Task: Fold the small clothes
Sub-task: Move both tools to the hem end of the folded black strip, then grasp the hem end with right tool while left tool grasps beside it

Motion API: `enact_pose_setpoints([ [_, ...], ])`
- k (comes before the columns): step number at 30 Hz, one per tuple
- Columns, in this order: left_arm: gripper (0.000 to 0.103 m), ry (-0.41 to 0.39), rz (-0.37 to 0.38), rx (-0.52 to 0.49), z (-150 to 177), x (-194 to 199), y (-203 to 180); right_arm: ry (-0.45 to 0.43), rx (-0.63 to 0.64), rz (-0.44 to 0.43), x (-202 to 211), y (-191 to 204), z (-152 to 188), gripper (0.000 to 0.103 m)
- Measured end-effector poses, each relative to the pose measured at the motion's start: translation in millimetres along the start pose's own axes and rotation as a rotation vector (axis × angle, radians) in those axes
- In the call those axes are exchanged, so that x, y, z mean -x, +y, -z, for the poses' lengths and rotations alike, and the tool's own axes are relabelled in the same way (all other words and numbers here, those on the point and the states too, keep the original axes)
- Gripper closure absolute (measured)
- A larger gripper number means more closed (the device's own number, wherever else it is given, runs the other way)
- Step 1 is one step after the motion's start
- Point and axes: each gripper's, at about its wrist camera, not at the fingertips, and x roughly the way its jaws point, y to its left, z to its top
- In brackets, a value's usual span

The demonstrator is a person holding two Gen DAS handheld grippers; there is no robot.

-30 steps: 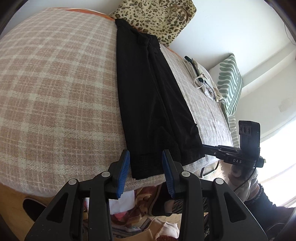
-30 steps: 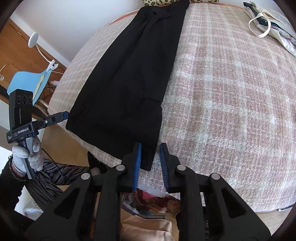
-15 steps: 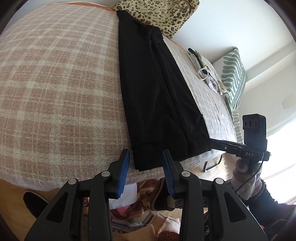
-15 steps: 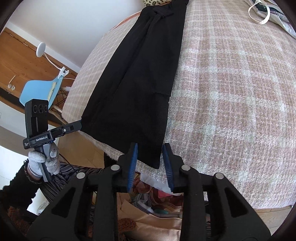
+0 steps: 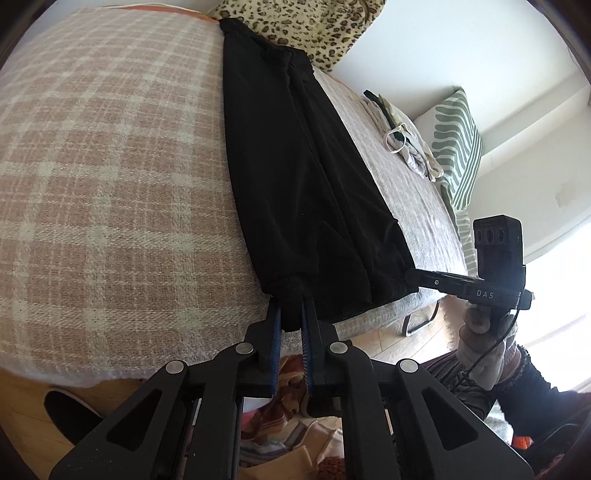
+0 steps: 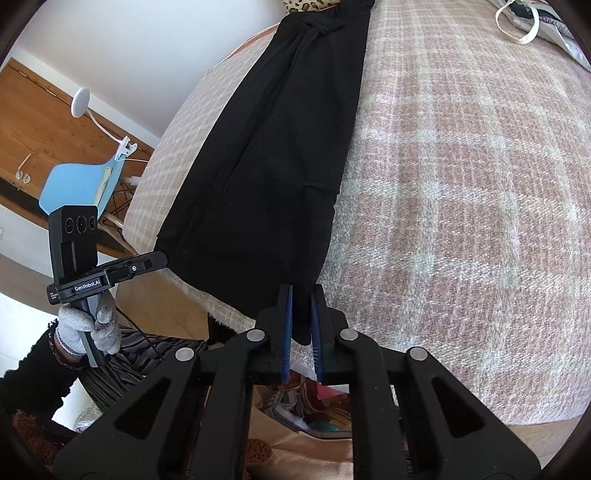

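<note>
Black garment (image 5: 295, 177), long and narrow, lies flat along a bed covered by a pink-and-cream plaid blanket (image 5: 103, 177). Its near hem hangs just over the bed edge; its far end reaches toward 12 o'clock, up to a leopard-print bag (image 5: 306, 26).

Left tool (image 5: 291, 321): jaws have just been closing, now narrow, blue pads pressed on the garment's near hem corner at the bed edge. Cloth bunches between the pads. From the right wrist view this same tool (image 6: 162, 260) shows at 9 o'clock, tip touching the garment's left hem corner, held by a gloved hand (image 6: 88, 328).

Right tool (image 6: 301, 314): jaws have just been closing, now narrow, pads clamped on the other hem corner, which droops between them below the bed edge. From the left wrist view it (image 5: 410, 275) sits at 3 o'clock, tip at the garment's right hem corner, gripped by the other gloved hand (image 5: 480, 347).

Both hem corners are thus pinched at once, one per tool.

Other items: a small heap of light cloth with a white cord loop (image 5: 402, 140) on the bed toward 2 o'clock, well apart from the garment; a green-and-white striped pillow (image 5: 458, 144) beyond it. A blue chair (image 6: 77, 181) stands off the bed at 9 o'clock in the right wrist view. Mixed fabrics (image 5: 291, 373) lie below the bed edge near 6 o'clock.
</note>
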Motion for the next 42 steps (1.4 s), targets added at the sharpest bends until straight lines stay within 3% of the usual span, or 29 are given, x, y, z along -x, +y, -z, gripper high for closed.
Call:
enact_pose_setpoints([
  [5,0.095,-0.031,0.039,0.027,-2,9,5,0.009,-0.027,-0.047,0,-5,1,0.092],
  [10,0.084,0.007,0.041,0.1,-5,4,15,0.012,-0.046,-0.105,2,-8,0,0.071],
  [14,0.087,-0.004,0.046,0.068,-5,3,12,0.008,-0.001,-0.074,-1,3,0,0.07],
  [15,0.089,-0.003,0.034,0.05,-5,2,9,0.011,0.009,-0.071,-1,5,0,0.071],
  [18,0.096,-0.022,0.038,0.022,-6,4,3,0.026,-0.002,-0.059,-5,4,1,0.093],
  [30,0.098,-0.096,0.147,0.061,-32,15,-13,-0.06,-0.206,-0.255,14,-16,-15,0.096],
  [42,0.099,-0.171,0.108,0.061,-89,16,-13,-0.134,-0.199,-0.241,19,-3,-70,0.096],
])
